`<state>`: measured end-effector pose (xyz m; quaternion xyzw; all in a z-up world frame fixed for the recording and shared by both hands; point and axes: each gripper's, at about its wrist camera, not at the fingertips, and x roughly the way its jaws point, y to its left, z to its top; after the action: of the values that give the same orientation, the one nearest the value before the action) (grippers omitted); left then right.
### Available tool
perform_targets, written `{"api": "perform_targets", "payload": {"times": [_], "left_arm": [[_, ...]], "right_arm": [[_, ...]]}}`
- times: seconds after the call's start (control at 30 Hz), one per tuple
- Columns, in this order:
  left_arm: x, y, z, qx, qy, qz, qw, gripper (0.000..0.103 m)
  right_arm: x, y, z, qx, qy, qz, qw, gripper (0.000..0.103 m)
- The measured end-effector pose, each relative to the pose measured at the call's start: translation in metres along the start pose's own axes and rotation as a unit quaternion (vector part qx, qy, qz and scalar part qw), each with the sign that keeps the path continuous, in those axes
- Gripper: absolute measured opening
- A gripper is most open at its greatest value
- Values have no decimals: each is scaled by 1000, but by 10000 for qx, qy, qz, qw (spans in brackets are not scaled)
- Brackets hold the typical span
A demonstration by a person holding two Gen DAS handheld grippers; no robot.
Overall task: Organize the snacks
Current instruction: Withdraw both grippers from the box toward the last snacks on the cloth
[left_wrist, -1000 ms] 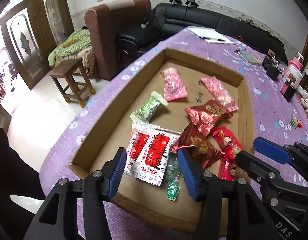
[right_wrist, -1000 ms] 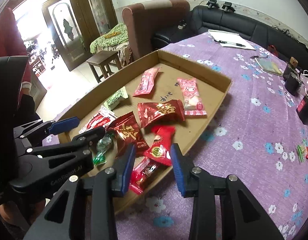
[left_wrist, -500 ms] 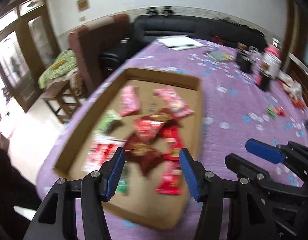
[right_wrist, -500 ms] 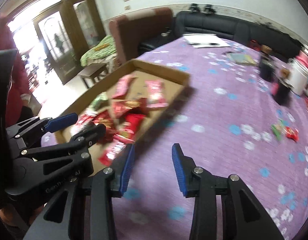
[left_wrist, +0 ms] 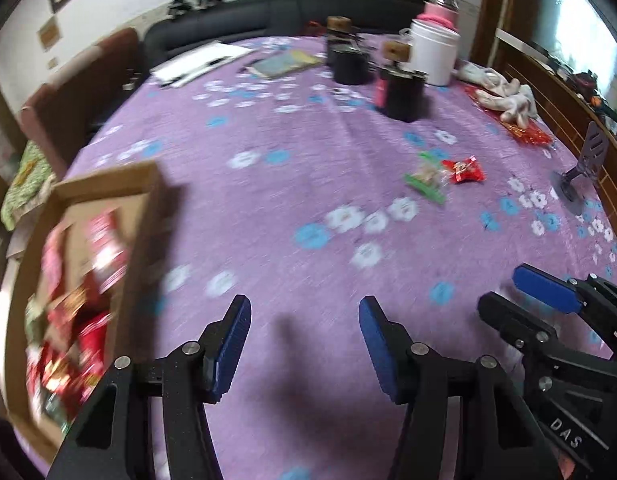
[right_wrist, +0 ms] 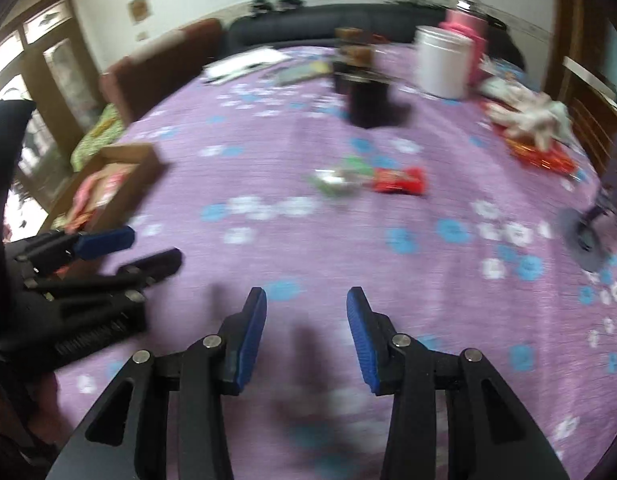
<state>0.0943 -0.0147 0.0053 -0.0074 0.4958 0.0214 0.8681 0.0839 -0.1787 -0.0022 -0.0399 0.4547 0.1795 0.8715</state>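
Left hand-held gripper (left_wrist: 304, 340) released, empty, over bare purple counter (left_wrist: 268, 200). Right hand-held gripper (right_wrist: 306, 328) empty, jaws opening. Cardboard tray (left_wrist: 142, 216) of snacks at left edge (blurred). Red candy (left_wrist: 464, 170) and green-wrapped candy (left_wrist: 424, 180) lie ahead, open cloth around.

Legible text — one item: white letters "DAS" on the black body of the right gripper (left_wrist: 548, 320), low at the right of the left wrist view. Print on the red wrapper (left_wrist: 464, 171) and boxed snacks (left_wrist: 88, 280) — too blurred to read.
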Motion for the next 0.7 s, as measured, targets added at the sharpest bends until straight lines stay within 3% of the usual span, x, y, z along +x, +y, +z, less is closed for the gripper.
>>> {"api": "perform_targets", "payload": {"times": [0.13,0.27,0.4,0.57,0.7], "left_arm": [[21,-16,27,125,86,-244,9996,59],[33,-29,52,279,52,-565,9980,59],[46,-48,68,672,29,-501,9965,59],[58,-61,83,839,-17,-340,9959,59],[63,-68,90,1042,0,-186,9944,59]], "right_arm": [[8,-42,7,391,26,-211,9990,45],[13,-61,16,384,23,-451,9982,46],[22,-76,25,373,74,-576,9976,46],[26,-90,45,454,-144,-431,9979,48],[39,-78,67,-154,-223,-425,9987,60]]}}
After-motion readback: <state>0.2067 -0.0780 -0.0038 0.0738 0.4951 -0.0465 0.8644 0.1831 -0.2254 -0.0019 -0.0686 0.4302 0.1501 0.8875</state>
